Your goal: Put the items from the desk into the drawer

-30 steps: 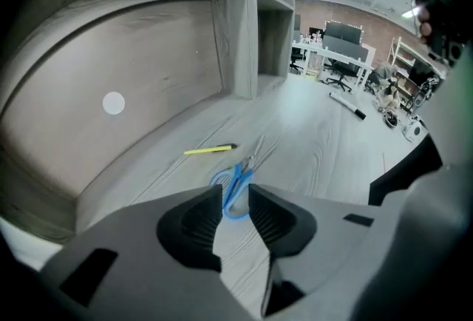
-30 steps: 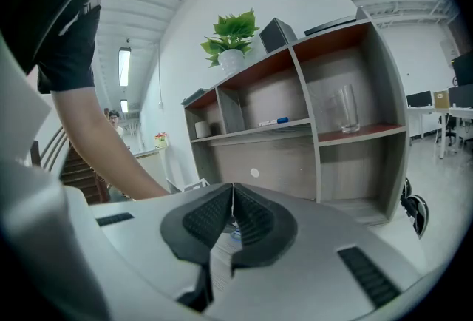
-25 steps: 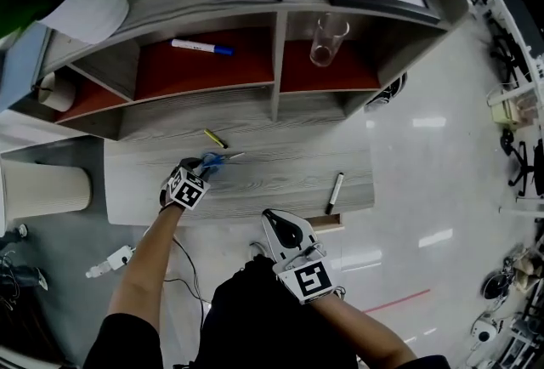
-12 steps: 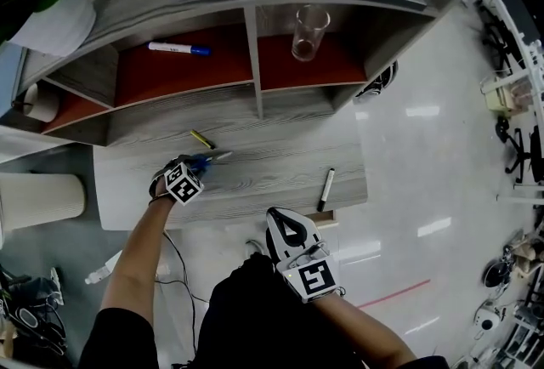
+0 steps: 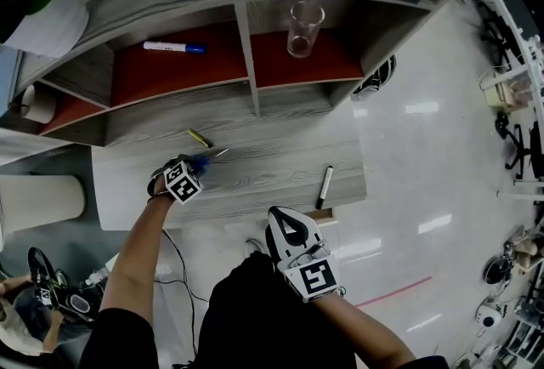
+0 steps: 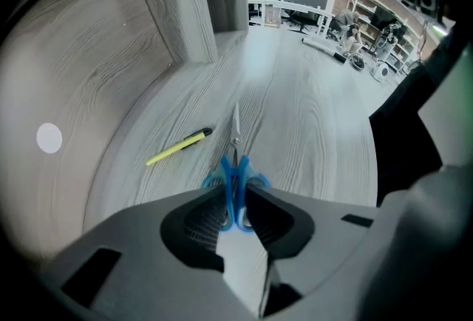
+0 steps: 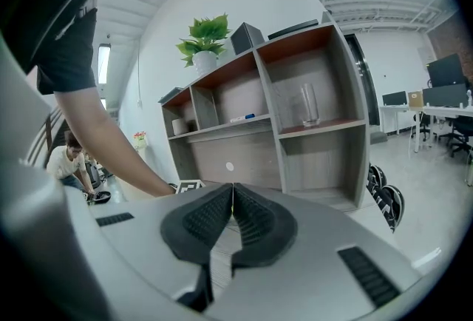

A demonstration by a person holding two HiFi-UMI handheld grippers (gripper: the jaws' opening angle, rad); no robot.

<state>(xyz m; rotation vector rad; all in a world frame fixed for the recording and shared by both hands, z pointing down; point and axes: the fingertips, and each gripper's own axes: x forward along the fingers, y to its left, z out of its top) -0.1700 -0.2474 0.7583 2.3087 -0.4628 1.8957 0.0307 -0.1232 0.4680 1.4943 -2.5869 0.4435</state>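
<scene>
Your left gripper (image 6: 236, 197) points down at the grey wood-grain desk (image 5: 272, 176). Its jaws have just been closing, and the pads look pressed on the handles of the blue-handled steel scissors (image 6: 235, 171), which lie flat on the desk with the blades pointing away. The scissors are light and stiff with slick plastic loops, so hold where both loops meet or they may pivot and the blades swing. Your right gripper (image 7: 231, 201) is closed on nothing, held off the desk's front edge. The thin yellow pen (image 6: 177, 148) lies just beside the scissors, and the black marker (image 5: 325, 186) lies well apart, to the right. The drawer is hard to make out; a brown bit under the desk edge may be it.
</scene>
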